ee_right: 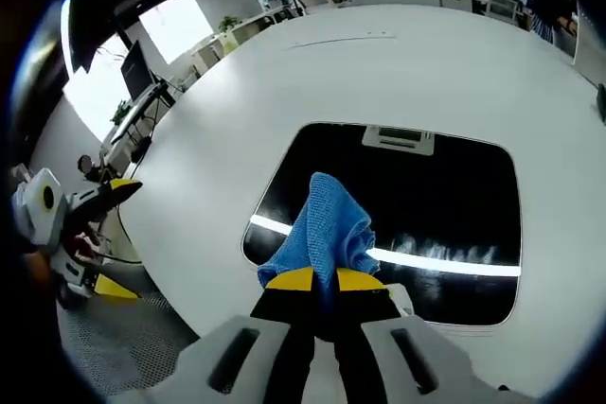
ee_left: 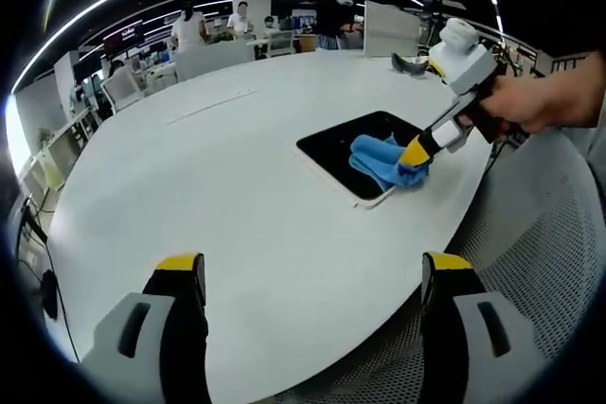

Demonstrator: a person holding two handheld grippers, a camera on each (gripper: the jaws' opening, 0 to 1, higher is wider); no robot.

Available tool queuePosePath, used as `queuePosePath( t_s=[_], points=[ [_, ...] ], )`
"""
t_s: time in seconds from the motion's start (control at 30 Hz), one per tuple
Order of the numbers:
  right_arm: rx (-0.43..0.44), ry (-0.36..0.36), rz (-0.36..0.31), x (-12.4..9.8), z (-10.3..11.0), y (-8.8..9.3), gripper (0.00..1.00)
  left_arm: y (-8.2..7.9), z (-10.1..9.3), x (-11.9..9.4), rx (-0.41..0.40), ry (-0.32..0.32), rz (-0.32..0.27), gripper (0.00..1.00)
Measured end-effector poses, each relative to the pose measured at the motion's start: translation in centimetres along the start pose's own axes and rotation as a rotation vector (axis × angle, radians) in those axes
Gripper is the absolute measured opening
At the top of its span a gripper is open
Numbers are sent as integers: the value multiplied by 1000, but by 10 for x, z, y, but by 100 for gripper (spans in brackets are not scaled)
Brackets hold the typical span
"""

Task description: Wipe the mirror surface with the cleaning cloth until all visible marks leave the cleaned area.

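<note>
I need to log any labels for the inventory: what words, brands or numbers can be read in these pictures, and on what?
No readable text. The mirror, the blue cloth, the right gripper and the left gripper show no lettering; a distant dark screen is too blurred to read.

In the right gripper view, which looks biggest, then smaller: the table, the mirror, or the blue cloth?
1. The white table looks biggest.
2. The dark mirror lying on it.
3. The blue cloth, smallest, though it sits closest to the camera in the right tool.
</note>
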State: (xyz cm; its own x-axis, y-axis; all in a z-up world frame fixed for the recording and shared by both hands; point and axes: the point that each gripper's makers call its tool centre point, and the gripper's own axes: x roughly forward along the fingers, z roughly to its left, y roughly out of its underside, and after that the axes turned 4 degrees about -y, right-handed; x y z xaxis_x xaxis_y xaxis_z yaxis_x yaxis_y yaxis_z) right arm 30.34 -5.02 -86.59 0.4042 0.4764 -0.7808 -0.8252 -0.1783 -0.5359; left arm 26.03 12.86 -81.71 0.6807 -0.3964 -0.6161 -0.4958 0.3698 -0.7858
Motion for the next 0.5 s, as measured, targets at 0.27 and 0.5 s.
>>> queuePosePath(
  t_s=[0.27, 0.5],
  points=[
    [31, -9, 22, -1, 4, 3, 0, 1, 0, 0, 2, 0, 3, 94],
    [27, -17, 19, -1, 4, 4, 0, 1, 0, -1, 4, 2, 5, 94]
  ],
)
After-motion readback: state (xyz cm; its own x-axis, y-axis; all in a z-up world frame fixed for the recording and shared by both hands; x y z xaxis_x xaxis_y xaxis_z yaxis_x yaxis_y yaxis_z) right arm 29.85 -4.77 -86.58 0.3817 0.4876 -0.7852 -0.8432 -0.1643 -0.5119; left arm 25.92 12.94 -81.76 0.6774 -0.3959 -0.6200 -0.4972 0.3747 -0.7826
